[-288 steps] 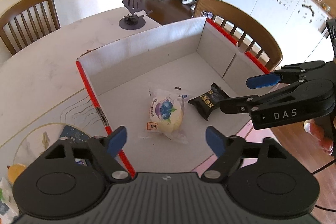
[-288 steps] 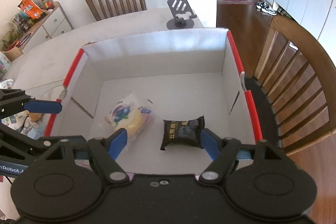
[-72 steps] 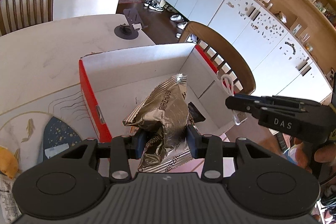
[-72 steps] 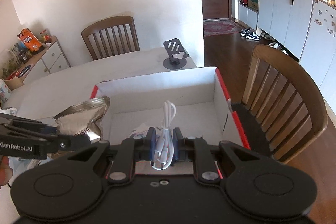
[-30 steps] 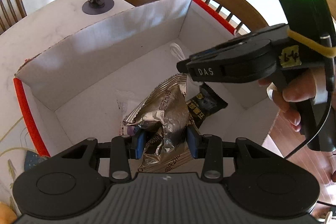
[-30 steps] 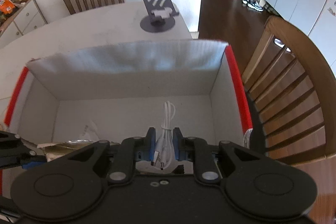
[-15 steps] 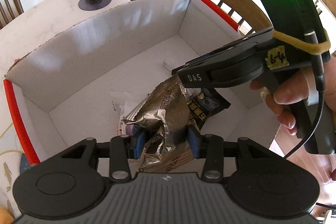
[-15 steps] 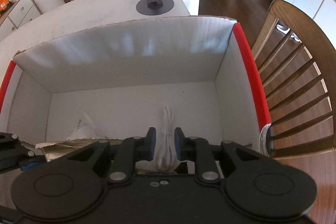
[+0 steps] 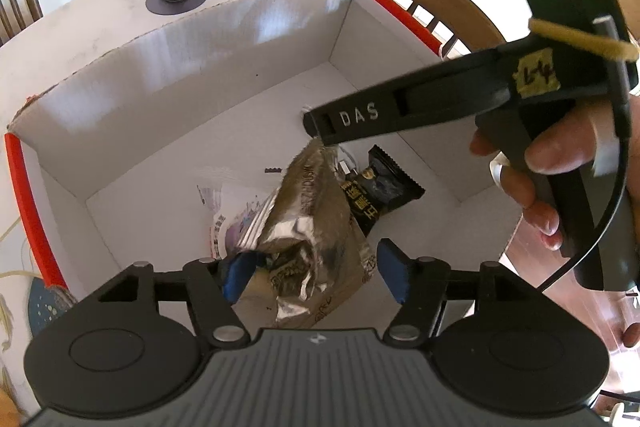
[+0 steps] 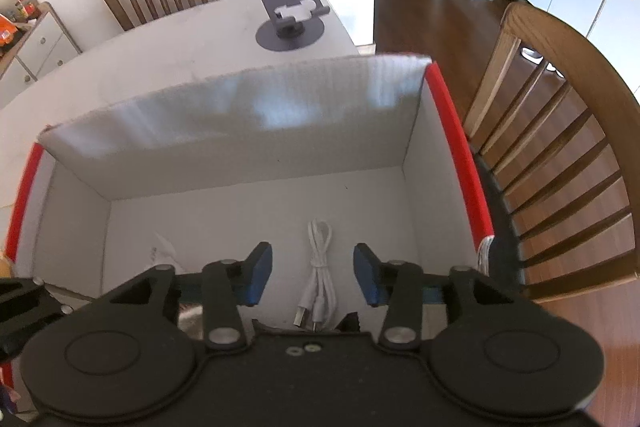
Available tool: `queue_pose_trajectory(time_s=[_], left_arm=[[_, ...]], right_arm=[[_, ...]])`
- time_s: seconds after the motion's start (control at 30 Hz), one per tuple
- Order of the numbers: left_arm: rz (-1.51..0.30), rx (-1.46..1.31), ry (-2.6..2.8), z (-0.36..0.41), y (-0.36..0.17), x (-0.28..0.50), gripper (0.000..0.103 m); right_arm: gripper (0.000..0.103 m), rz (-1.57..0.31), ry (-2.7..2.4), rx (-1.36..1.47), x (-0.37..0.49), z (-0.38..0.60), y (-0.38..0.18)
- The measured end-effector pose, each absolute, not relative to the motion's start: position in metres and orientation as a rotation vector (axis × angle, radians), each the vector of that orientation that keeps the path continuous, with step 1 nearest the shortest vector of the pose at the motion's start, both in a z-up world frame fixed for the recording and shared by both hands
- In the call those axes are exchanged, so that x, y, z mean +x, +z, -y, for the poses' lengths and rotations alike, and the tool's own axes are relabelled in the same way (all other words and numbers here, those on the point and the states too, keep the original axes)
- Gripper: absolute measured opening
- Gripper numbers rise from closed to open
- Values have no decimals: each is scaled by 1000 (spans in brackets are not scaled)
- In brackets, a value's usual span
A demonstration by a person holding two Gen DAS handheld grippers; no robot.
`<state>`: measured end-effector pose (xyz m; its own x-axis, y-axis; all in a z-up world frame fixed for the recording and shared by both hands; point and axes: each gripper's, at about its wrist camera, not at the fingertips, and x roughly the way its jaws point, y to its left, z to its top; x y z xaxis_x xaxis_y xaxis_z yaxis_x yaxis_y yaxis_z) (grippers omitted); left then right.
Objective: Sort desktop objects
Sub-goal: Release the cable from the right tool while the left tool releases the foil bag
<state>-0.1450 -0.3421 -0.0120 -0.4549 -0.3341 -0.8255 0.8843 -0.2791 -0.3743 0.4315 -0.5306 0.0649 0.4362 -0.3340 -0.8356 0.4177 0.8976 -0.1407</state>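
Lying between spread right gripper [image 10: 313, 273] fingers, white cable [image 10: 318, 277]; left gripper [image 9: 312, 277] likewise spread.

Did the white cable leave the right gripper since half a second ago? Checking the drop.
Yes. The white cable now lies on the box floor between open right gripper fingers.

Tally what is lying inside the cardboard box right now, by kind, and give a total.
Snack packets: 3 (crumpled silver foil bag, black wrapped snack, clear-wrapped pastry with purple print)
Cables: 1 (coiled white USB cable)
Total: 4, all inside the white red-edged cardboard box.
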Motion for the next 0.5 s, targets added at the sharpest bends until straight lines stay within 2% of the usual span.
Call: queue_pose_trajectory(time_s=[0.1,0.17,0.5], left_arm=[[-1088,786,-1843,339,-9,-143,72],[-1093,772,-1843,337,-7,-142,72],[-1096,725,-1851,323,9,-139,81]], right_arm=[[58,-998,-463,97,428,526,71],[63,-994,-478,106,425,522,74],[70,-974,-473,123,412,507,84]])
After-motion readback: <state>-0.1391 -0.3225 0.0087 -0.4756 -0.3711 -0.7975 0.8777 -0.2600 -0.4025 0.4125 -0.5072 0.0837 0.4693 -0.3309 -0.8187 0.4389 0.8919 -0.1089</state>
